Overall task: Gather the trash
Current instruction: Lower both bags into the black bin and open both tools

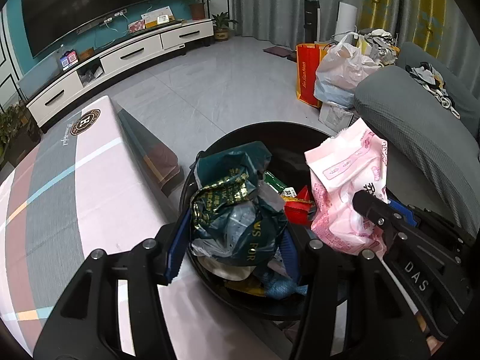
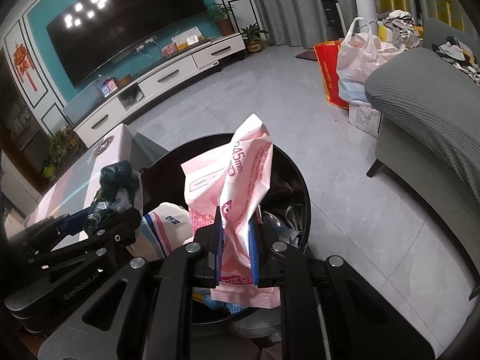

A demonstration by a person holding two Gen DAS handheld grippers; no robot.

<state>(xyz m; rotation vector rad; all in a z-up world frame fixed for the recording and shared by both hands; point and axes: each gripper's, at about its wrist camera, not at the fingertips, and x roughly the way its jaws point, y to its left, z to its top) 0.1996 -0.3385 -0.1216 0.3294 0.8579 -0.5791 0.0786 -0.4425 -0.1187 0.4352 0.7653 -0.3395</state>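
From the left wrist, the left tool [image 1: 231,234] is closed part-way on a crumpled green bag [image 1: 237,207], its blue pads pressing the bag's two sides, and holds it over the open black bin [image 1: 270,129], most likely so that it falls straight in when let go. The bin stands on the floor against the edge of the desk [image 1: 75,180] and already holds a red wrapper [image 1: 300,207], a green packet and other scraps. The right tool [image 1: 375,213] comes in from the right with a pink pack [image 1: 345,186], also above the bin, so the two loads hang close together and could snag. From the right wrist, the right tool [image 2: 237,246] is nearly shut on the pink pack [image 2: 240,180], pinching its lower part while the top stands up over the bin [image 2: 297,174]. The left tool [image 2: 99,222] shows at the left with the green bag [image 2: 117,180], though its grip is hard to make out here. A white striped pack [image 2: 168,228] lies between the two tools; whether it rests in the bin I cannot tell. The sofa [image 2: 420,114] stands to the right, apart from the bin.
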